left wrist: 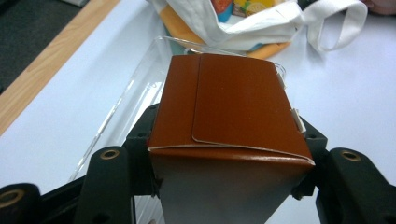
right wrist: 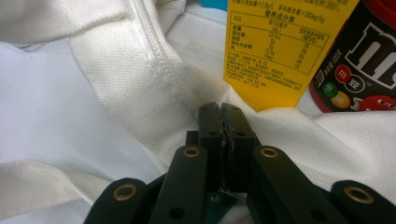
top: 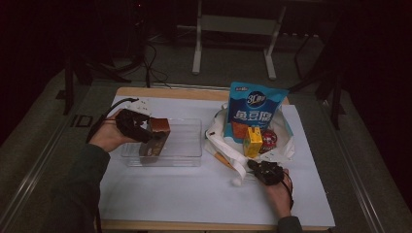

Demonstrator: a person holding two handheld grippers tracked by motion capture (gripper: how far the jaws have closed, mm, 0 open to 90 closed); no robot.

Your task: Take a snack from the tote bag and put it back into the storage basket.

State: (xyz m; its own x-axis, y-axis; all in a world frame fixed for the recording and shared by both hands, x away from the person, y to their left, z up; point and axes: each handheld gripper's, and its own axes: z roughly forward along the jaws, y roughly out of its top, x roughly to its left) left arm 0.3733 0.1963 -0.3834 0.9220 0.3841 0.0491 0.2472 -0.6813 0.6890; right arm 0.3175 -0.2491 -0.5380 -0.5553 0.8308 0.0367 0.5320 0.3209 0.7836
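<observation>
Holding the brown carton (left wrist: 231, 105) in my left claw (top: 145, 132), jaws partway open and clamped on its two sides, tilted over the near-left end of the clear plastic bin (top: 187, 141) at about 9 o'clock on the tabletop (top: 194, 194). Risk as I see it: the grip sits low near one end, so the carton could pivot or slip out and knock the bin's thin wall instead of landing flat inside. My right claw (right wrist: 223, 122) is shut tight, pinching the white tote bag (right wrist: 130, 79) fabric around 4 o'clock, just in front of the yellow juice box (right wrist: 280, 51) and candy jar (right wrist: 369, 60). If that hand tugs, the bag could topple its contents, including the blue snack pouch (top: 255, 107).
</observation>
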